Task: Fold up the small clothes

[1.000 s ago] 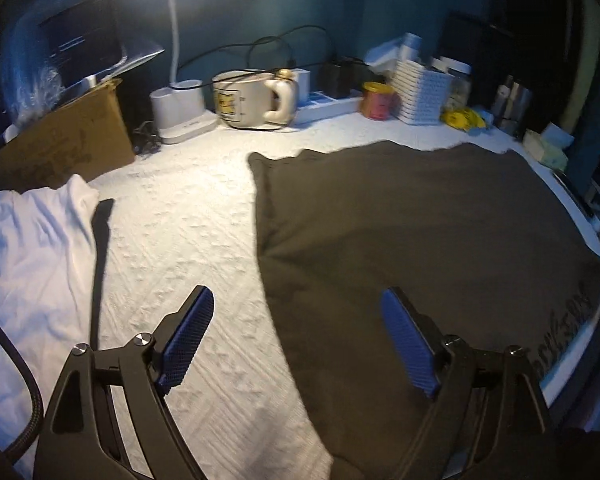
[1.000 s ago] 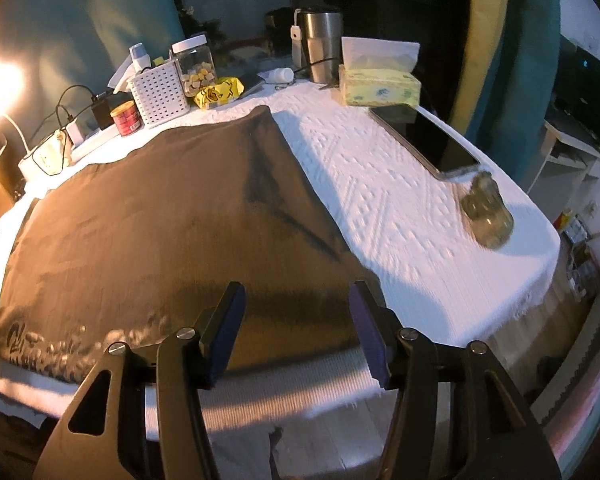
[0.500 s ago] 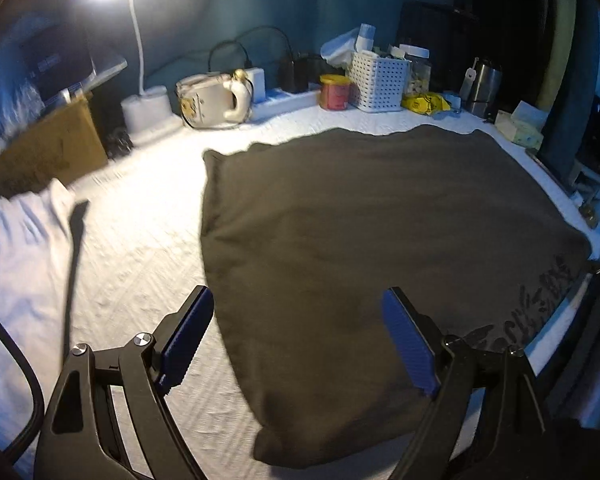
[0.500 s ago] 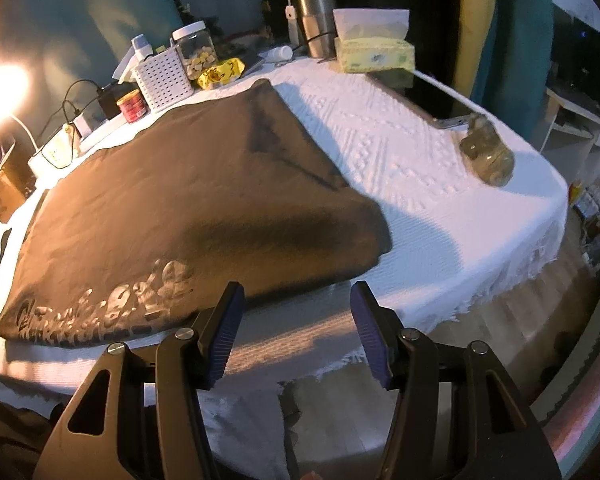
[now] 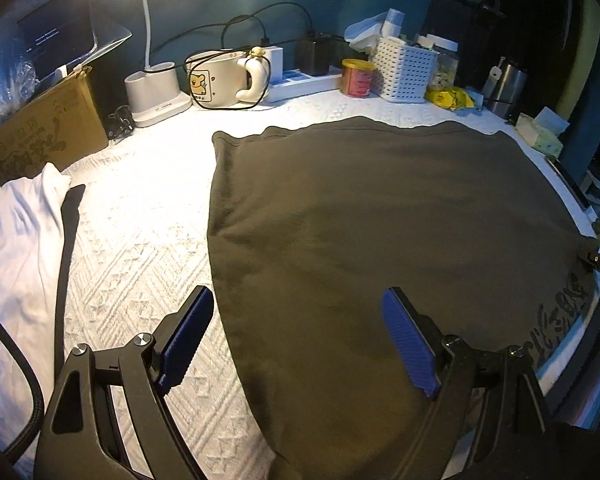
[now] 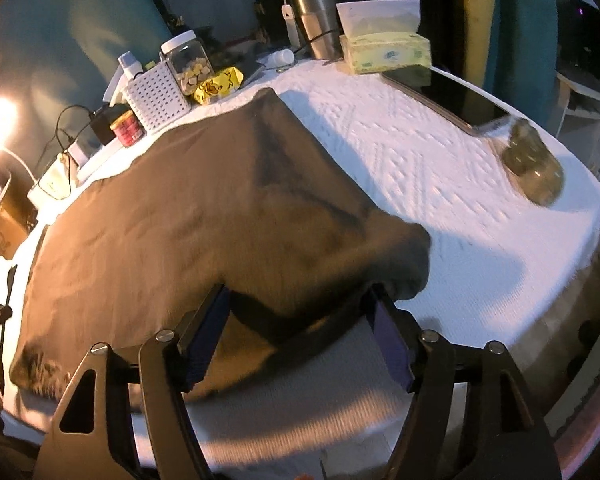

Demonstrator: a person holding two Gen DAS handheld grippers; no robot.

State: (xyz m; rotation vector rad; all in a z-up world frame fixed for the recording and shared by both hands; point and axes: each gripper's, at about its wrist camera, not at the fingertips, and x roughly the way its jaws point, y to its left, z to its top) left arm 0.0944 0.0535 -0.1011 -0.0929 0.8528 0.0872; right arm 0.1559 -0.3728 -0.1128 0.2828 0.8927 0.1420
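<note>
Both claws lining up on the near hem of the dark garment; grab not made yet.

Right claw [image 6: 296, 344] has just been opening and is sitting wide, near corner of the dark garment [image 6: 204, 216] bunching between its jaws at 6 o'clock, pads not pinching. Left claw [image 5: 296, 340] is hovering wide over the garment's left edge, holding nothing. Garment is lying flat, spreading toward 12 across the white-covered bench [image 5: 140, 216]. Next, I'd judge: close both on the near corners, then carry the hem toward 12 o'clock.
</note>
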